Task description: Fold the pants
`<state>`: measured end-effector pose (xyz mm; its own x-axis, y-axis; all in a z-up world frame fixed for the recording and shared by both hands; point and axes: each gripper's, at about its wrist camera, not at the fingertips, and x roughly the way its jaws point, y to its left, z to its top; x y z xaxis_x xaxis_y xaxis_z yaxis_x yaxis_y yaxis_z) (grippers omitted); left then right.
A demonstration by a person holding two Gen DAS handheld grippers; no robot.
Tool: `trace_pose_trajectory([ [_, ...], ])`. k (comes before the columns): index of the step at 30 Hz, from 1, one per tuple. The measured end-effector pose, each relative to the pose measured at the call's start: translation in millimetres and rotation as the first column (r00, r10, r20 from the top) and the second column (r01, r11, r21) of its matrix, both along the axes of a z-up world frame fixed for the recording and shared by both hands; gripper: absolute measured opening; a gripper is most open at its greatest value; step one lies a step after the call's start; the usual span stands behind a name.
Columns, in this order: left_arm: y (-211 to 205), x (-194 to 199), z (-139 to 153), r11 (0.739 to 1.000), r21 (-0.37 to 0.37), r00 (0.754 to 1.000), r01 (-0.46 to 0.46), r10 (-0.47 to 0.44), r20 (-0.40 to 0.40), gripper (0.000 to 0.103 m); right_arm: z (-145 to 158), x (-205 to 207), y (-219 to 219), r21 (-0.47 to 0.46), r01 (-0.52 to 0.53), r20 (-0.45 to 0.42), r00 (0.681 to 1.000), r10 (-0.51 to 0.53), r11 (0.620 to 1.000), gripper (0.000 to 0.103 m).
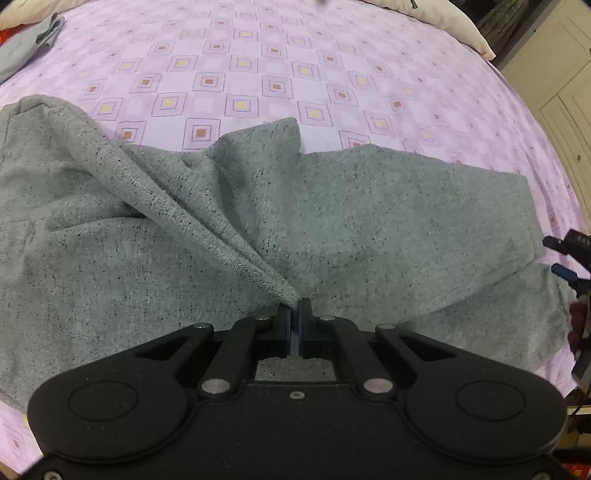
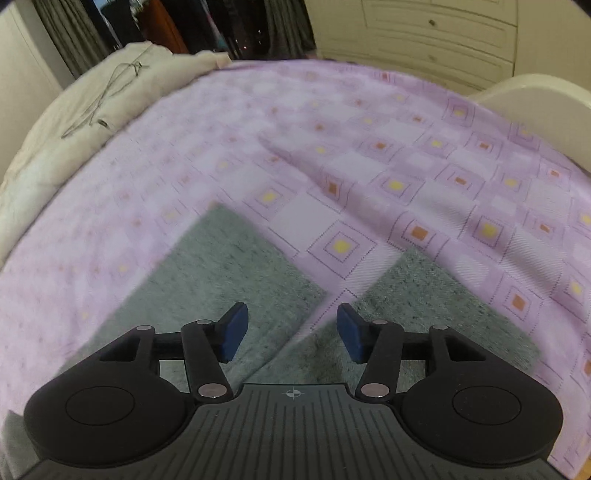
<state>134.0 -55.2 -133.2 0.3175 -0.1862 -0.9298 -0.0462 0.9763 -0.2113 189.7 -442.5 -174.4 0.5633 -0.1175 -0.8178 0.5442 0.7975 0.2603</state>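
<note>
Grey speckled pants (image 1: 332,229) lie spread on the purple patterned bedsheet (image 1: 258,66). My left gripper (image 1: 294,306) is shut on a pinched ridge of the pants' fabric, which rises in a fold toward the upper left. In the right wrist view the two pant legs (image 2: 236,273) lie flat with a gap of sheet between them. My right gripper (image 2: 292,332) is open and empty, just above the leg ends, with its blue pads (image 2: 234,332) apart. The right gripper also shows at the right edge of the left wrist view (image 1: 569,254).
A folded grey garment (image 1: 26,44) lies at the bed's far left corner. A cream pillow (image 2: 74,122) sits at the head of the bed. Cream cabinets (image 2: 424,29) stand beyond the bed. The purple sheet (image 2: 443,166) stretches ahead.
</note>
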Motion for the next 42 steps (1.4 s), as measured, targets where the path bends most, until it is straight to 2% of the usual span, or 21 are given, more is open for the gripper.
trace_pose_trajectory([
  [5,-0.6,-9.6,-0.8,0.995,0.001,0.995,-0.100,0.100,-0.014,0.004,-17.7,14.1,-2.5,0.051,-0.049,-0.024,0.998,0.050,0.998,0.053],
  [6,-1.5,-8.4,-2.0,0.992,0.004,0.992,-0.123,0.123,-0.019,0.004,-18.4,19.7,-4.5,0.058,-0.051,-0.027,0.998,0.052,0.997,0.050],
  [7,-2.4,-6.9,-2.4,0.990,0.008,0.990,-0.139,0.139,-0.017,0.003,-14.5,23.5,-6.0,0.076,-0.057,-0.027,0.998,0.059,0.996,0.041],
  [8,-3.5,-5.1,-1.6,0.989,0.010,0.989,-0.150,0.150,-0.008,0.003,-10.9,28.2,-9.1,0.116,-0.078,-0.019,0.997,0.081,0.990,0.007],
  [9,-4.6,-3.7,2.6,0.987,0.010,0.987,-0.159,0.159,0.016,0.003,-4.1,35.0,-10.4,0.143,-0.110,-0.011,0.994,0.113,0.984,0.008],
  [11,-7.8,-3.0,23.6,0.986,0.024,0.982,-0.166,0.163,0.100,0.003,28.2,37.1,-2.3,0.076,-0.230,0.048,0.973,0.227,0.970,0.008],
  [12,-10.2,-4.1,36.7,0.986,0.034,0.977,-0.162,0.155,0.149,0.003,51.8,34.1,2.5,0.026,-0.302,0.102,0.949,0.298,0.953,0.008],
  [14,-18.8,-12.3,70.1,0.989,0.063,0.957,-0.136,0.114,0.265,0.003,95.3,15.1,6.4,-0.056,-0.372,0.190,0.907,0.375,0.927,0.008],
  [16,-26.7,-27.9,97.4,0.990,0.088,0.938,-0.106,0.070,0.340,0.003,132.8,-19.4,2.2,-0.131,-0.374,0.256,0.882,0.396,0.918,0.008],
  [18,-31.1,-46.3,106.3,0.993,0.078,0.933,-0.092,0.059,0.355,0.003,150.4,-59.6,-9.8,-0.169,-0.322,0.277,0.892,0.358,0.932,0.008],
  [20,-37.7,-63.6,92.0,0.995,0.071,0.952,-0.072,0.048,0.301,0.003,142.8,-94.3,-24.5,-0.163,-0.258,0.245,0.924,0.293,0.952,0.008],
  [23,-52.0,-83.5,41.2,0.994,0.104,0.988,-0.031,0.015,0.151,0.003,84.3,-119.5,-41.0,-0.092,-0.218,0.067,0.972,0.224,0.972,0.008],
  [25,-65.5,-93.5,5.6,0.987,0.157,0.997,0.024,-0.035,0.066,0.003,37.1,-121.3,-44.2,-0.074,-0.222,-0.076,0.973,0.216,0.972,0.008],
  [26,-69.4,-96.1,-2.3,0.983,0.177,0.998,0.044,-0.053,0.045,0.003,22.7,-122.0,-44.8,-0.065,-0.220,-0.112,0.971,0.212,0.973,0.008],
  [28,-74.4,-100.3,-10.6,0.977,0.203,0.998,0.057,-0.063,0.023,0.003,17.3,-123.8,-45.4,-0.052,-0.195,-0.103,0.977,0.189,0.979,0.008],
  [30,-72.2,-102.0,-2.6,0.982,0.187,0.998,0.035,-0.045,0.050,0.003,33.1,-123.4,-42.7,-0.067,-0.204,-0.056,0.978,0.201,0.977,0.008],
  [33,-71.1,-103.4,13.1,0.986,0.167,0.994,0.009,-0.028,0.109,0.003,64.7,-124.5,-37.4,-0.163,-0.263,0.020,0.963,0.269,0.951,0.008],
  [35,-73.6,-106.9,16.5,0.987,0.162,0.992,0.007,-0.027,0.126,0.004,74.1,-123.4,-37.5,-0.220,-0.270,0.050,0.957,0.287,0.937,0.008],
  [37,-75.9,-109.1,4.9,0.987,0.161,0.996,0.015,-0.030,0.089,0.006,58.6,-117.7,-46.3,-0.207,-0.259,0.007,0.964,0.266,0.943,0.009],
  [40,-76.4,-108.2,-19.7,0.985,0.165,0.999,0.044,-0.042,-0.017,0.010,17.6,-109.6,-53.0,-0.191,-0.266,-0.138,0.960,0.242,0.945,0.010],
  [42,-77.2,-108.4,-25.7,0.983,0.175,0.997,0.063,-0.052,-0.064,0.011,6.8,-109.9,-55.2,-0.187,-0.261,-0.161,0.959,0.232,0.947,0.020],
])
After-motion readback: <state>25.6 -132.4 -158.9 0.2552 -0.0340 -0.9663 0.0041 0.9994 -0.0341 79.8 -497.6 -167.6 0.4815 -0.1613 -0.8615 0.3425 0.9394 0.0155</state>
